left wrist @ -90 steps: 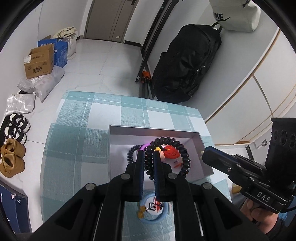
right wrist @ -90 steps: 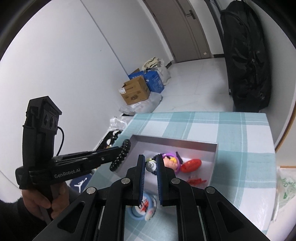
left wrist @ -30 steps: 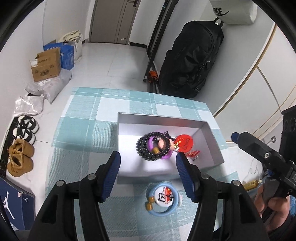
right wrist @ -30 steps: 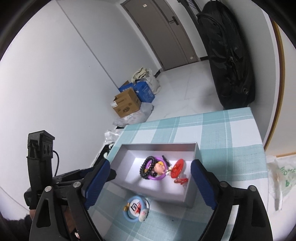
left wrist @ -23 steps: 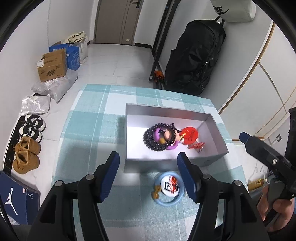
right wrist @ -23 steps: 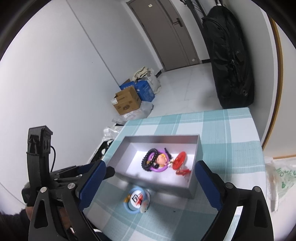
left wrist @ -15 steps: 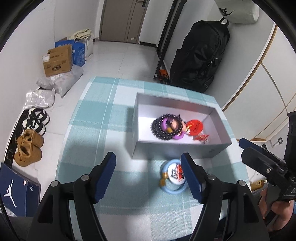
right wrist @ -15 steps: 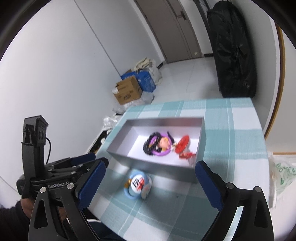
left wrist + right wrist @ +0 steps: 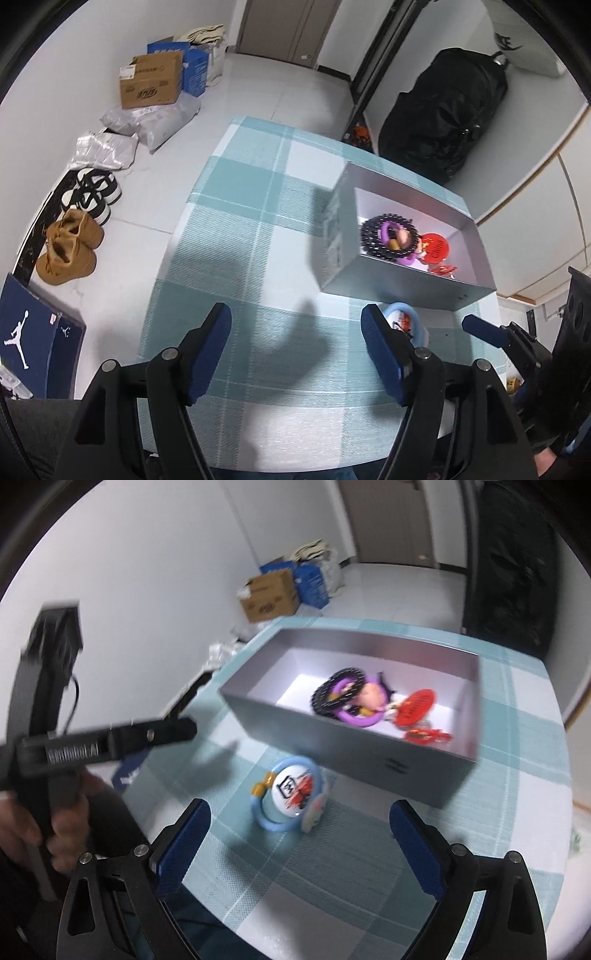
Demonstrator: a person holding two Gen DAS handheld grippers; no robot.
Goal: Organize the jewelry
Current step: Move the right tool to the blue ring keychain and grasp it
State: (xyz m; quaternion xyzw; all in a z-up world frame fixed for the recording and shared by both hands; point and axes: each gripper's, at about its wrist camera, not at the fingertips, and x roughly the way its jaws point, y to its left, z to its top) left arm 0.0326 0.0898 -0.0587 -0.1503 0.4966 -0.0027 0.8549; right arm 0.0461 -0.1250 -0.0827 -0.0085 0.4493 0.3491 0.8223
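Observation:
A grey box [image 9: 406,286] [image 9: 332,734] on the teal plaid cloth holds a black bead bracelet [image 9: 373,240] [image 9: 325,694], a purple ring [image 9: 354,716], a red disc charm [image 9: 436,249] [image 9: 415,705] and a small red piece [image 9: 424,734]. A light blue ring with a white badge [image 9: 291,794] [image 9: 404,317] lies on the cloth just in front of the box. My left gripper [image 9: 295,350] is open and empty, held above the cloth left of the box. My right gripper [image 9: 299,845] is open and empty, held just before the blue ring.
The plaid table [image 9: 258,240] has floor beyond its left edge, with shoes [image 9: 70,247], cardboard boxes [image 9: 151,85] and bags. A black bag [image 9: 439,110] stands against the far wall. The right view is blurred.
The left gripper let go of the black bead bracelet, which now lies in the box. Both grippers opened and drew back; the left swung left, the right dropped closer to the blue ring.

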